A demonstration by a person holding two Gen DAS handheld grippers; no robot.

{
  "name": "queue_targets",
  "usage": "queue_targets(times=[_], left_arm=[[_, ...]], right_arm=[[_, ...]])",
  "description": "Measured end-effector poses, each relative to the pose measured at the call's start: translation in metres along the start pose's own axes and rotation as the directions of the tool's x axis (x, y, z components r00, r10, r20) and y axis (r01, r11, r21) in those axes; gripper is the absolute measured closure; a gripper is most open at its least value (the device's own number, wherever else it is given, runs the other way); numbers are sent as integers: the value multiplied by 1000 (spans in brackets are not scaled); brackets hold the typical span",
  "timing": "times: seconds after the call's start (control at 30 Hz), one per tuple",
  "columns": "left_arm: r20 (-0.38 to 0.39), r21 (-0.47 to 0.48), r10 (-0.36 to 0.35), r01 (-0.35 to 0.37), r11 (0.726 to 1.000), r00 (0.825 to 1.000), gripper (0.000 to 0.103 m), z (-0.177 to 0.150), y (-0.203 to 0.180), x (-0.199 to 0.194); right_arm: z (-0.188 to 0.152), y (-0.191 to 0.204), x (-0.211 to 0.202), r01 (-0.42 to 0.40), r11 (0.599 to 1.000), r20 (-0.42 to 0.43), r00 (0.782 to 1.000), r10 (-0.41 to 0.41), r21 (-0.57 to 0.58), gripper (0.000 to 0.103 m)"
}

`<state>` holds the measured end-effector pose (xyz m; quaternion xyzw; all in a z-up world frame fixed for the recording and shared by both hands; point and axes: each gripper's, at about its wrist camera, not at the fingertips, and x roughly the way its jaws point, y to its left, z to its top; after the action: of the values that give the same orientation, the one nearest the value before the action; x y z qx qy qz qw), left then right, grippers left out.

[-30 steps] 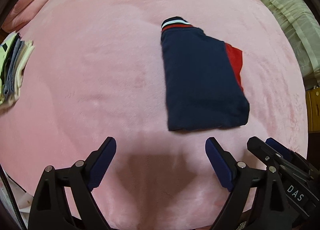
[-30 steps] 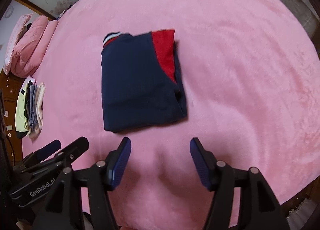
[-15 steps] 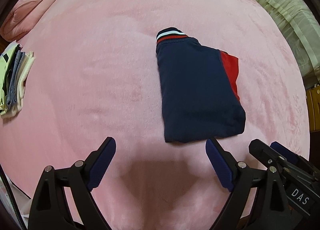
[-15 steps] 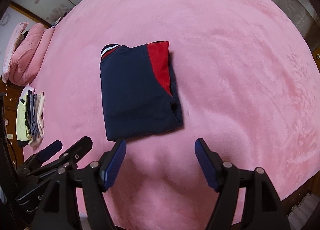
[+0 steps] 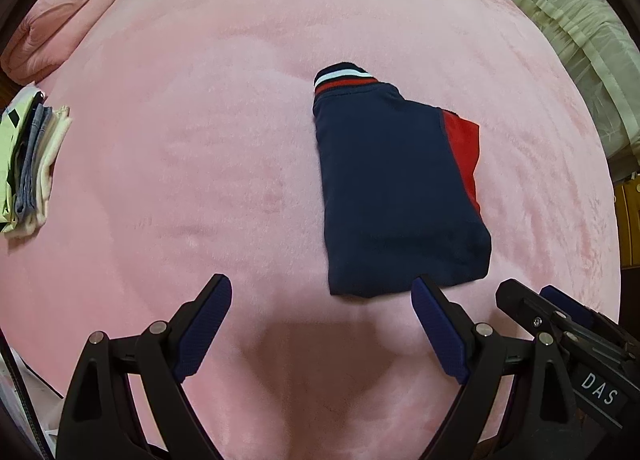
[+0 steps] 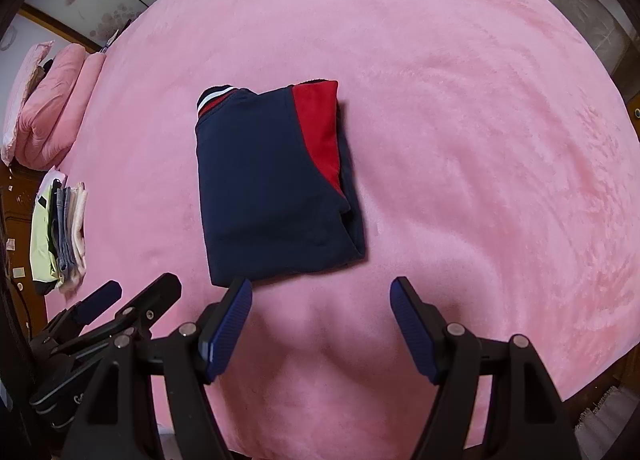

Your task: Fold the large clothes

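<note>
A navy garment with a red panel and a striped cuff (image 5: 396,188) lies folded into a compact rectangle on the pink blanket (image 5: 200,148); it also shows in the right wrist view (image 6: 272,188). My left gripper (image 5: 322,300) is open and empty, hovering just short of the garment's near edge. My right gripper (image 6: 320,300) is open and empty, also just short of that edge. The right gripper's body shows at the lower right of the left wrist view (image 5: 560,320). The left gripper's body shows at the lower left of the right wrist view (image 6: 108,312).
A stack of folded clothes (image 5: 28,164) sits at the blanket's left edge, also seen in the right wrist view (image 6: 60,236). A rolled pink quilt (image 6: 52,108) lies at the far left. Pale curtains (image 5: 560,32) hang at the right.
Both grippers have drawn back and up from the folded garment, so it looks slightly smaller. Both stay open. The garment has not moved.
</note>
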<state>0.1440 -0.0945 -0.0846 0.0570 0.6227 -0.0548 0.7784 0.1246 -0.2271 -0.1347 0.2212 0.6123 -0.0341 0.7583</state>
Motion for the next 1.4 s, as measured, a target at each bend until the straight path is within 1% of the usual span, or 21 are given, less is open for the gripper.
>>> queue_targets(times=[0.1,0.23,0.43,0.5,0.6,0.73,0.83,0.9,1.0,1.03,1.07,1.1,1.13,1.2,1.23,1.27,1.3,1.37,1.4], left_arm=[[1,3,-5,5,1000,1000,13,5,-1,1],[-8,-2,-32,32,999,999,13,14,-1,4],[-8,-33,-75,74,997,997,13,27,0,8],[-14,-49,-100,99,994,995,13,32,1,14],[-27,-77,-133,130,988,991,13,40,2,27],[-52,-90,-147,142,986,988,13,50,1,51],[-85,-122,-152,141,982,985,13,59,5,73],[-91,-156,-188,172,973,978,13,64,11,87],[-103,-201,-258,234,951,961,13,69,19,104],[-106,-215,-290,262,941,951,13,69,21,110],[-107,-230,-328,298,927,938,13,70,23,116],[-111,-242,-374,339,909,921,14,69,25,123],[-114,-253,-401,363,897,909,14,68,26,127],[-119,-292,-463,415,862,879,17,66,28,139],[-115,-306,-478,427,851,871,18,64,28,142],[-108,-330,-502,445,832,858,19,62,30,147],[-99,-348,-518,458,818,850,20,61,31,150],[-87,-350,-520,462,815,850,25,57,30,152],[-84,-348,-518,462,816,851,27,55,30,152]], right_arm=[[4,-3,0,-7,1000,4,1000,7,3,31],[11,-6,0,-28,1000,8,1000,28,12,31],[25,-9,3,-91,996,17,996,90,15,31],[31,-10,6,-115,993,14,993,115,19,31],[41,-15,19,-172,984,-15,985,173,42,31],[53,-22,42,-243,967,-50,968,247,73,31],[62,-35,68,-297,947,-69,949,307,124,31],[68,-48,87,-338,924,-61,934,353,176,31],[74,-58,108,-406,892,-78,901,428,197,31],[76,-61,115,-428,881,-88,888,451,200,31],[78,-62,121,-448,871,-95,876,473,202,31],[80,-64,126,-478,854,-100,858,504,204,31],[81,-64,129,-495,845,-104,847,521,202,31],[83,-61,133,-526,829,-116,827,551,189,31],[83,-59,135,-541,822,-117,818,563,178,31],[84,-58,137,-557,813,-115,808,578,172,31],[84,-56,140,-579,797,-109,793,599,172,34],[85,-55,147,-600,777,-105,774,624,192,51],[85,-53,152,-617,756,-106,756,647,218,61]])
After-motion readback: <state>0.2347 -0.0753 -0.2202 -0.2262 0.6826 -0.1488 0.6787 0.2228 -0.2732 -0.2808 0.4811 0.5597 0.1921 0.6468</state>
